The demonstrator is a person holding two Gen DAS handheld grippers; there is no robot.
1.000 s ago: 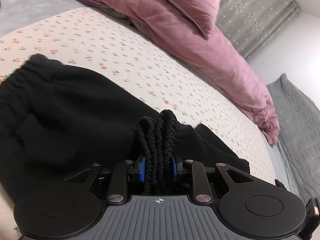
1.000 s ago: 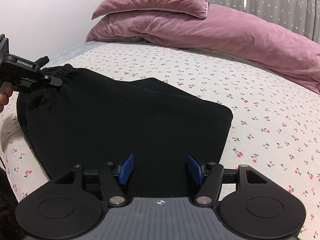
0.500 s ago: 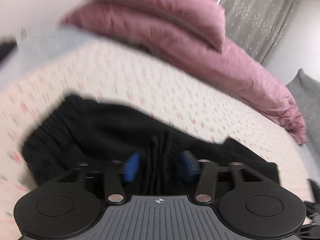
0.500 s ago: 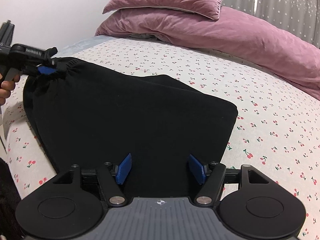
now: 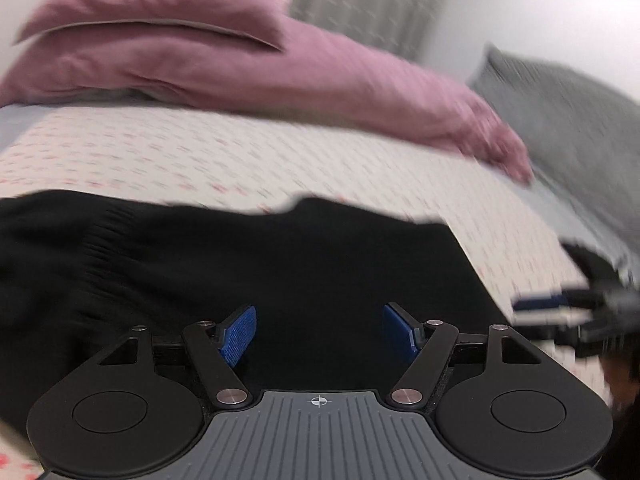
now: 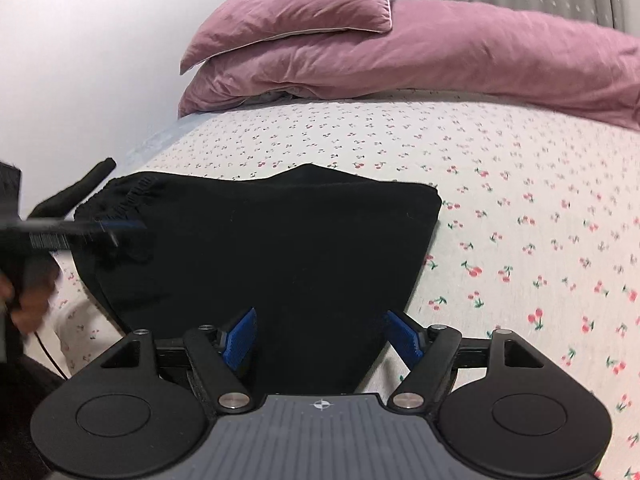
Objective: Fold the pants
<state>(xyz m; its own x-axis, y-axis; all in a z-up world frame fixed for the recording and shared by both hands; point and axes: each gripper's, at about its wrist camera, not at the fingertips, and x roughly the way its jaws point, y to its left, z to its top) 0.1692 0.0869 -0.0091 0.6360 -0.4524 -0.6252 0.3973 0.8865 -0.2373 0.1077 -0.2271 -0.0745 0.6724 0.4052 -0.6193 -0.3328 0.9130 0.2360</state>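
Note:
The black pants [image 6: 280, 248] lie folded in a flat stack on the cherry-print sheet [image 6: 520, 240], elastic waistband [image 6: 120, 200] at the left end. My right gripper [image 6: 320, 336] hovers over their near edge; its jaws are opening and the blue pads touch no cloth. In the blurred left wrist view my left gripper [image 5: 320, 332] hangs over the pants [image 5: 280, 272], jaws opening, nothing pinched between them. It shows as a dark smear in the right wrist view, the left gripper [image 6: 80, 228] beside the waistband. The right gripper [image 5: 560, 308] appears at the right edge.
A pink pillow [image 6: 304, 8] rests on a pink duvet [image 6: 480, 52] along the far side of the bed. A grey blanket [image 5: 560, 120] lies beyond the bed's right end. A hand [image 6: 28, 304] holds the left gripper at the bed's left edge.
My left gripper let go of the bunched waistband, its jaws spread wide, and it swung sideways over the pants. The right gripper's jaws widened a little and it drew back slightly.

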